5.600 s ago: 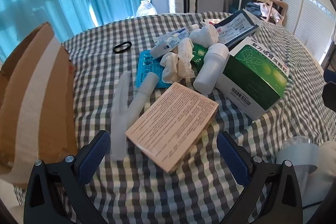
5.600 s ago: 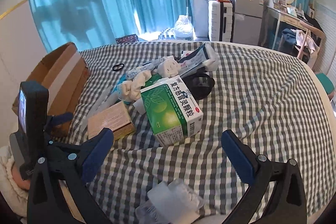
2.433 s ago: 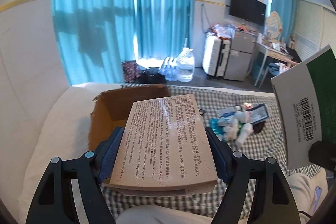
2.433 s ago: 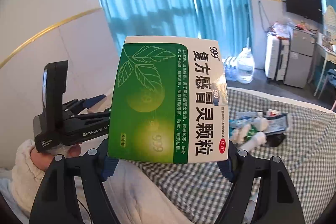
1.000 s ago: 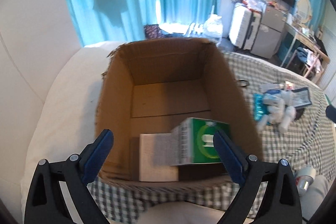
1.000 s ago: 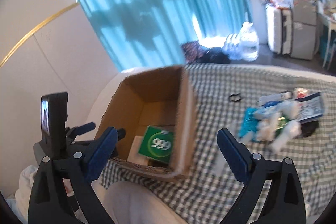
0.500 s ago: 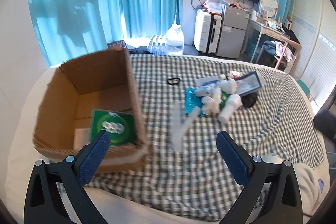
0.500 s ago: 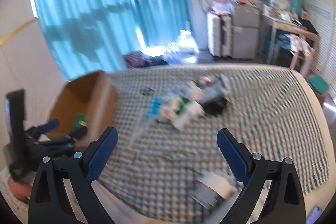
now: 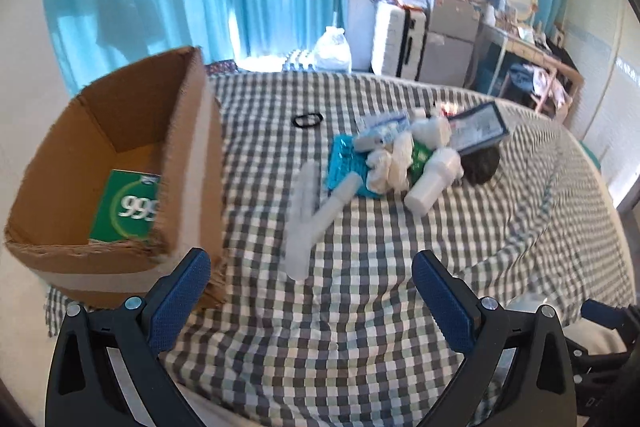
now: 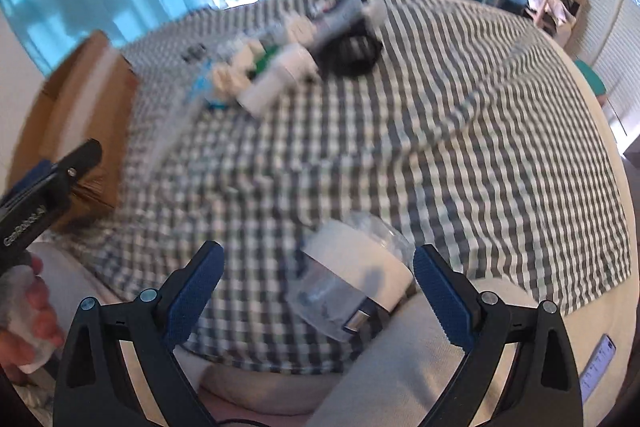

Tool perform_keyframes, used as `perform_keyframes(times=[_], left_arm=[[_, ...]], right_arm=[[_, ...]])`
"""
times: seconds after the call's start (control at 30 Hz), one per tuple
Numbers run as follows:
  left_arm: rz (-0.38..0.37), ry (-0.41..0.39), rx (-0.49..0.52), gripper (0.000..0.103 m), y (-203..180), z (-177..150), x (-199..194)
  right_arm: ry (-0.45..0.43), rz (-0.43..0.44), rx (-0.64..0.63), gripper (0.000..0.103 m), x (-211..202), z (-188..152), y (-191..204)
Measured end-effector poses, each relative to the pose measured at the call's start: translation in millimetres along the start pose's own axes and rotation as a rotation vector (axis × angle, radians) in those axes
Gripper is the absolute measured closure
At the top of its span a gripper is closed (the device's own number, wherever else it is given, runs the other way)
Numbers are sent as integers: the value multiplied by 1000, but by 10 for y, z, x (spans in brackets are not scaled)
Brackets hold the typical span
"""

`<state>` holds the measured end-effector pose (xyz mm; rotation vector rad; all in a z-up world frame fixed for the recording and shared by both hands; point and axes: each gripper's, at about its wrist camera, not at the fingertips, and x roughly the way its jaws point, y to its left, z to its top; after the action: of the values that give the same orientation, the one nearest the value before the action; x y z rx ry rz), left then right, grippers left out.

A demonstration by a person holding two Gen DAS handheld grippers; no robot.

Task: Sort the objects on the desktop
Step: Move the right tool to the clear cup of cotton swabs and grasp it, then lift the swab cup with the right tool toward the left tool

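Observation:
An open cardboard box (image 9: 120,267) stands at the left on the checked cloth (image 9: 360,307), with the green medicine box (image 9: 128,207) inside it. A pile of small items lies mid-cloth: white tubes (image 9: 308,215), a teal blister pack (image 9: 344,163), a white bottle (image 9: 432,183), a dark roll (image 9: 484,163). My left gripper (image 9: 312,299) hangs open and empty above the cloth beside the cardboard box. My right gripper (image 10: 316,291) is open too, just above a clear bag with a white roll (image 10: 352,283) at the near edge. The pile (image 10: 280,71) looks blurred there.
A black hair tie (image 9: 307,119) lies alone behind the pile. The cloth's near edge drops onto a cream cover (image 10: 400,379). A hand (image 10: 28,331) holds the left gripper. Suitcases (image 9: 396,43) and a desk (image 9: 528,67) stand past the far edge.
Both boxes were carried from the cloth and dropped into the cardboard box. Since then both grippers, open and empty, have swung right and down toward the cloth.

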<state>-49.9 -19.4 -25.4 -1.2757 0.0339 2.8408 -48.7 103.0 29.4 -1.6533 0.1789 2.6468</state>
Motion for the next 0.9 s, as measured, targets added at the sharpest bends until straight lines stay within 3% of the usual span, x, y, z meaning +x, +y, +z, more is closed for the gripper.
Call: perform_keyframes(times=[0.43,0.47,0.5,0.77,0.9], left_arm=[[-35,119,11,0,62,-167,622],[-39,129,1,0,80,-173,658],[-43,138,-8,0,97,-177,687],[-69,159,7,0,69,-222,702],[-123,164,38,0,-33,-230,617]], right_arm=[[205,-20,104,7,627,48,-210],[205,-25,108,14,640,50,-215],[195,-36,106,22,639,62,-219],[95,36,99,23,484,127,-150],[-55,33,27,23,227,227,-45]])
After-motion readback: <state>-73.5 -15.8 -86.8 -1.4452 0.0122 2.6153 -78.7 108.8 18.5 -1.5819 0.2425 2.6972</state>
